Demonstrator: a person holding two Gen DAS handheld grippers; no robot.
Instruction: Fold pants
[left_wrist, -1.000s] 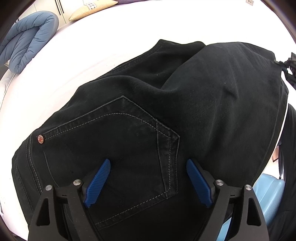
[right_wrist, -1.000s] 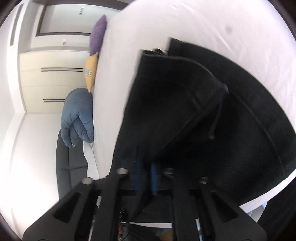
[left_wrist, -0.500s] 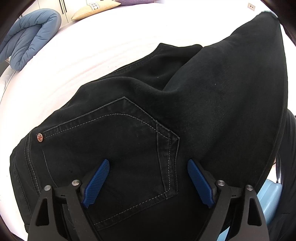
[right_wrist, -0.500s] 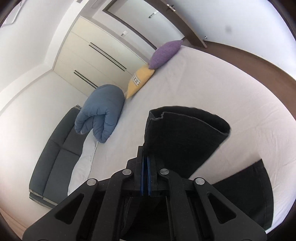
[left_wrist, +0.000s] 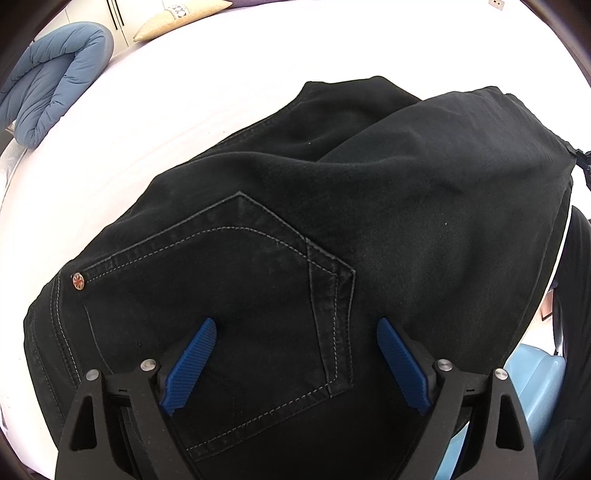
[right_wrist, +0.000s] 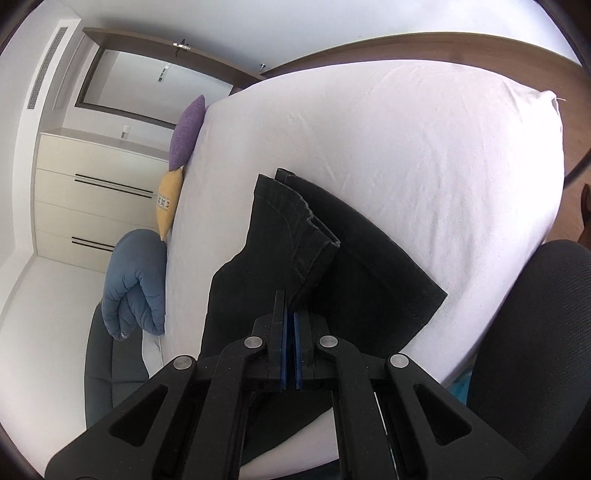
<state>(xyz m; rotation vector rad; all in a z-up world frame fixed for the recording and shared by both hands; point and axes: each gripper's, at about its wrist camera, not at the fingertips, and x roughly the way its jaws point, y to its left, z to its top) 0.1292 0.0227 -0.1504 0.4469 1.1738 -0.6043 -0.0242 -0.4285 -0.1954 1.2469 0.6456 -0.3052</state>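
Black pants (left_wrist: 332, 229) lie on a white bed (left_wrist: 155, 122), back pocket (left_wrist: 251, 295) facing up with a copper rivet (left_wrist: 78, 280) at its corner. My left gripper (left_wrist: 295, 362) is open, its blue pads either side of the pocket, just above the seat of the pants. A leg section is folded over on the right side. In the right wrist view my right gripper (right_wrist: 290, 347) is shut on the pants' leg hems (right_wrist: 295, 236), holding them over the lower layer of the pants (right_wrist: 388, 291).
A folded blue duvet (left_wrist: 51, 74) and a cream pillow (left_wrist: 177, 14) lie at the bed's far side. A purple pillow (right_wrist: 186, 133) and yellow pillow (right_wrist: 168, 203) show there too. A dark office chair (right_wrist: 535, 350) stands by the bed's near edge. Pale blue object (left_wrist: 532, 384) below right.
My right gripper swung the held leg hems up high and has come back down over the pants. The folded leg section rose and then dropped lower. My left gripper has stayed still.
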